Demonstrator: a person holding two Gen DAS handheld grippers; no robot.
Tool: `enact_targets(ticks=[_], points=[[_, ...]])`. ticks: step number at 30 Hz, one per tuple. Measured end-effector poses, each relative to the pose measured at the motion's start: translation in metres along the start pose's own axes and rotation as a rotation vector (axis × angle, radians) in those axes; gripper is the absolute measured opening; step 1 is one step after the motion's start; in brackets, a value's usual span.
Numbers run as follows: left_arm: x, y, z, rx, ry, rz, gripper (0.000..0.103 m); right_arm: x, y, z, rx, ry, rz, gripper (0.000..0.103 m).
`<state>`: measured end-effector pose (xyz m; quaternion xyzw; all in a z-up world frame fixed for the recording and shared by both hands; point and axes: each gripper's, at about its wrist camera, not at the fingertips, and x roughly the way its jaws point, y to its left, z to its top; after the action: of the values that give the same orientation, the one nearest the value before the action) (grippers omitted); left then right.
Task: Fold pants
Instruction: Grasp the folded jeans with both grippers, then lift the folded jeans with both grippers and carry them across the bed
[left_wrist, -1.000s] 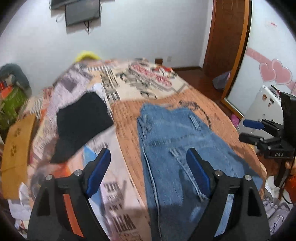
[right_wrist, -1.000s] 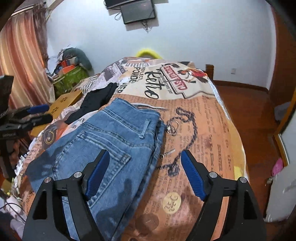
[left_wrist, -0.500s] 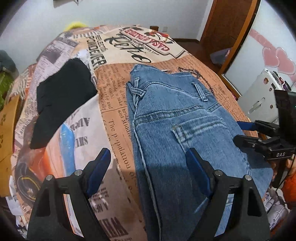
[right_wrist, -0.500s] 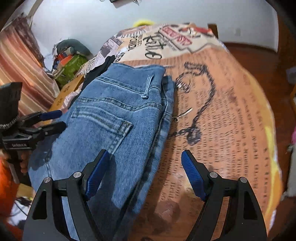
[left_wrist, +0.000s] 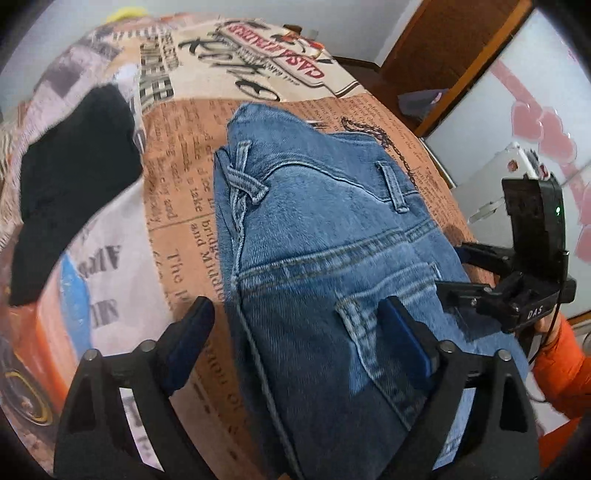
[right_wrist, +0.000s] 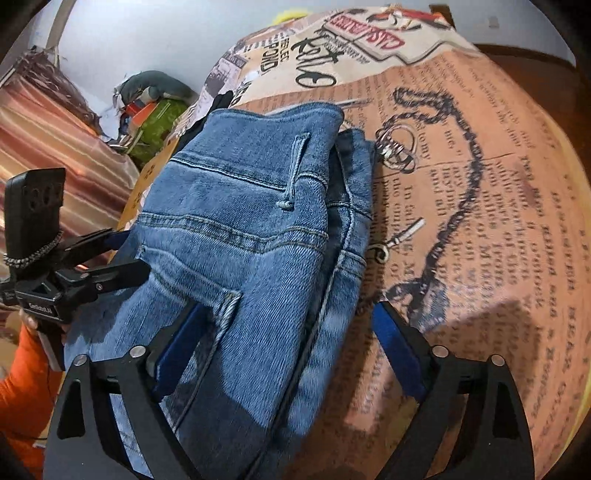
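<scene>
Bed (left_wrist: 369, 110) — newsprint cover, jeans (left_wrist: 314, 229) lying lengthwise, already doubled leg on leg. Left gripper (left_wrist: 295, 341) and right gripper (right_wrist: 286, 339) — jaws just widened, empty, each straddling a side seam. Risk: pinching only the top layer, or the cover beneath, would skew the fold.

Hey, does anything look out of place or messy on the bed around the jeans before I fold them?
One thing: a dark garment lies crumpled on the bedspread beside the jeans, apart from them. The jeans lie flat, though a darker inner layer pokes out along one edge in the right wrist view.
</scene>
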<state>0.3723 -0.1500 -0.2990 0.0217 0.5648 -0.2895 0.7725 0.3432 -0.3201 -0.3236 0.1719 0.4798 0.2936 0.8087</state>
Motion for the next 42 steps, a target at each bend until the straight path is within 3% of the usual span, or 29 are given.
enact_targets(ticks=[4, 7, 9, 13, 15, 20, 25, 26, 42], points=[[0.011, 0.011, 0.006, -0.065, 0.029, -0.083, 0.093, -0.002, -0.002, 0.0, -0.017, -0.006, 0.011, 0.091], [0.012, 0.01, 0.009, -0.07, 0.019, -0.116, 0.085, -0.003, 0.0, 0.0, -0.023, -0.015, 0.047, 0.087], [0.01, 0.009, 0.01, -0.061, 0.01, -0.111, 0.081, -0.005, -0.001, 0.001, -0.015, -0.018, 0.088, 0.07], [0.005, 0.003, 0.01, -0.023, -0.009, -0.095, 0.072, -0.009, 0.007, 0.004, -0.041, -0.029, 0.062, 0.062], [0.003, 0.0, 0.009, -0.011, -0.02, -0.085, 0.067, -0.013, 0.012, 0.005, -0.056, -0.044, 0.035, 0.051], [-0.012, -0.004, 0.007, -0.001, -0.059, -0.061, 0.053, -0.02, 0.017, 0.011, -0.071, -0.065, 0.014, 0.038], [-0.035, -0.01, -0.001, 0.027, -0.11, -0.035, 0.048, -0.031, 0.033, 0.016, -0.106, -0.084, -0.001, 0.029], [-0.038, -0.01, -0.001, 0.028, -0.119, -0.033, 0.047, -0.034, 0.039, 0.017, -0.12, -0.095, -0.006, 0.024], [-0.165, 0.016, -0.016, 0.034, -0.466, 0.092, 0.041, -0.067, 0.141, 0.051, -0.314, -0.291, 0.032, 0.02]])
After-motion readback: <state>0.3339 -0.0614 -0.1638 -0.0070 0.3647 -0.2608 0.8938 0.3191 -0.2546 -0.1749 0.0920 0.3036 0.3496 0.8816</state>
